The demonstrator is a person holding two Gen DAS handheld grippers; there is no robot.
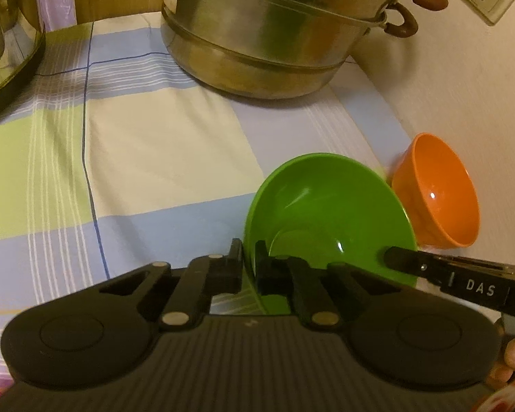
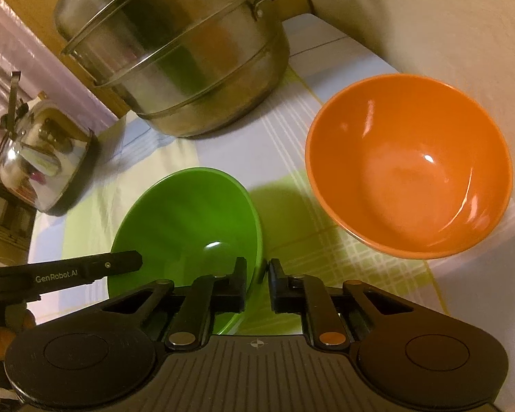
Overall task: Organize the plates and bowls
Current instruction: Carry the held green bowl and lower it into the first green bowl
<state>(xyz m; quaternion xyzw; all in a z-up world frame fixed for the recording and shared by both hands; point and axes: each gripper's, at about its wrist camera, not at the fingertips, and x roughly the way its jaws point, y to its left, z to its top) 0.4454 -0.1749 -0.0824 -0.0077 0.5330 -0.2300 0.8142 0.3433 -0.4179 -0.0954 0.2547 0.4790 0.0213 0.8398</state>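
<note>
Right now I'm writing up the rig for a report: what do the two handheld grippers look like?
Both are matte black. The left gripper and right gripper share ribbed bodies, round side housings, silver pivot pins and two flat fingers. The left's side reads "GenRobot.AI", the right's "DAS". No cables or sleeves show.

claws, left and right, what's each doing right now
left claw: shut on green bowl rim
right claw: shut on green bowl rim, opposite side

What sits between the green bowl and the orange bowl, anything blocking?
Nothing visible. Both tongs, left and right, are shut on the green bowl rim. Only bare checked cloth lies between it and the orange bowl. The steel pot stands farther back, off that path.
</note>
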